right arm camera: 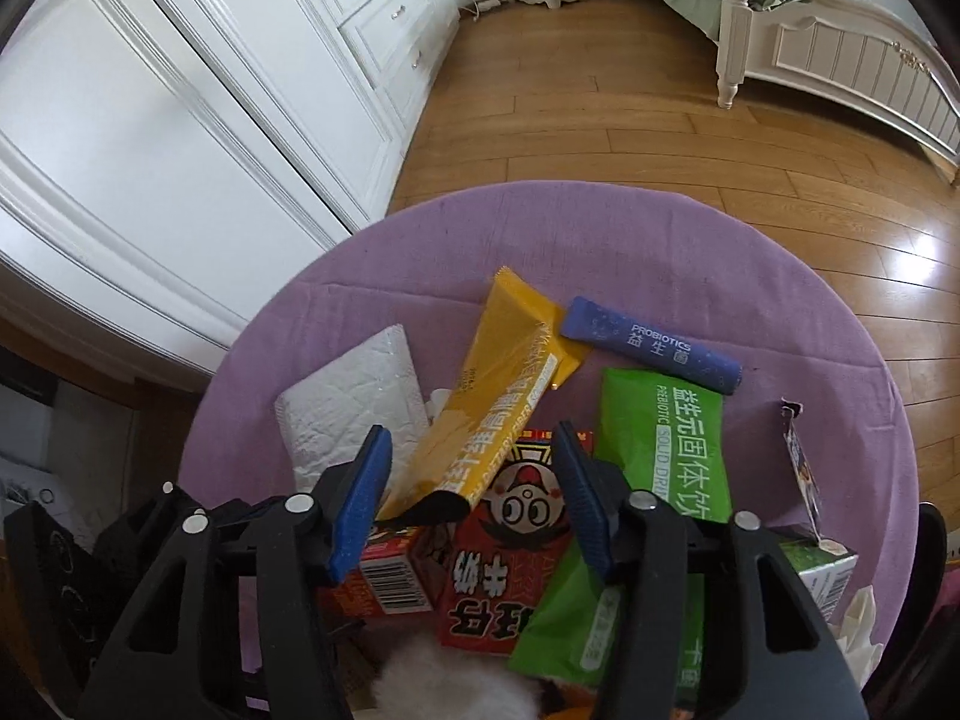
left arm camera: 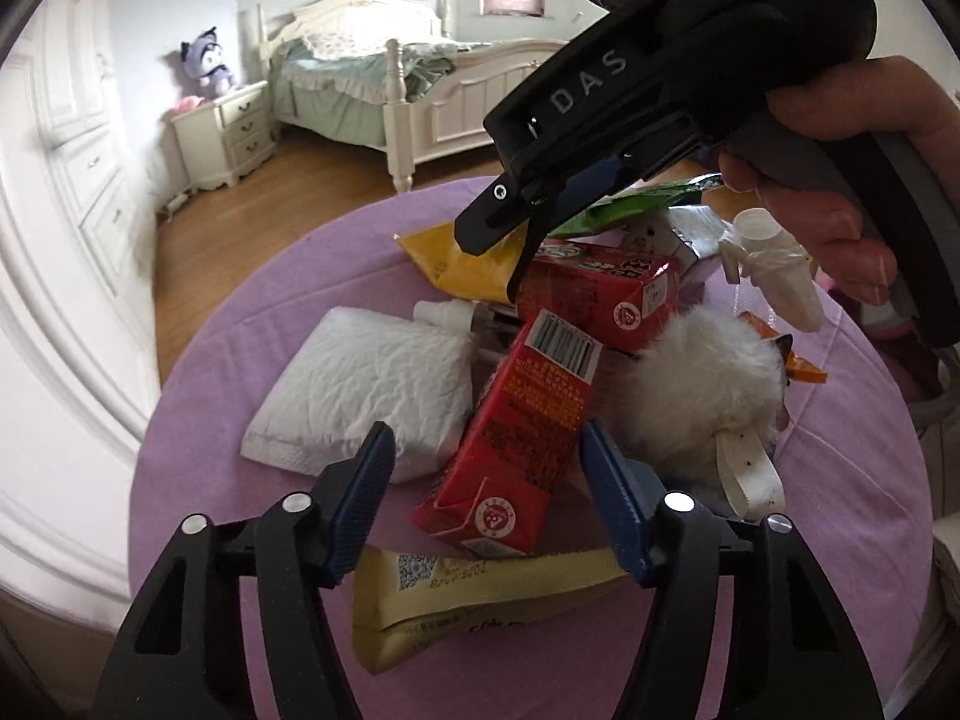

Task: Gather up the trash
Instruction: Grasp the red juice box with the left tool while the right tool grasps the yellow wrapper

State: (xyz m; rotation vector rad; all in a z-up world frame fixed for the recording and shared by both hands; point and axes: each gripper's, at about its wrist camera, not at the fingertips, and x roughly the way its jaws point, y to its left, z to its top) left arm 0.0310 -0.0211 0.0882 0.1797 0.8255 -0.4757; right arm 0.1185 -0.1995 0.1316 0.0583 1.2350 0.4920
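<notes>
Trash lies in a pile on a round table with a purple cloth (left arm camera: pixel 198 360). My left gripper (left arm camera: pixel 486 498) is open, its jaws on either side of a tilted red milk carton (left arm camera: pixel 516 438). A second red carton (left arm camera: pixel 600 294) lies behind it. My right gripper (right arm camera: pixel 474 498) is open above that red carton (right arm camera: pixel 510 546) and a yellow packet (right arm camera: pixel 498 384); it also shows in the left wrist view (left arm camera: pixel 510 240), hovering over the pile. A folded white tissue (left arm camera: pixel 366 384), a pale yellow packet (left arm camera: pixel 480 600) and a white fluffy ball (left arm camera: pixel 702 396) lie around.
A green packet (right arm camera: pixel 666 438) and a blue probiotics stick (right arm camera: pixel 654 342) lie at the far side. A small white bottle (left arm camera: pixel 774 270) stands right. Beyond the table are wood floor (right arm camera: pixel 600 120), white wardrobe (right arm camera: pixel 180 120), a bed (left arm camera: pixel 420 78) and nightstand (left arm camera: pixel 228 132).
</notes>
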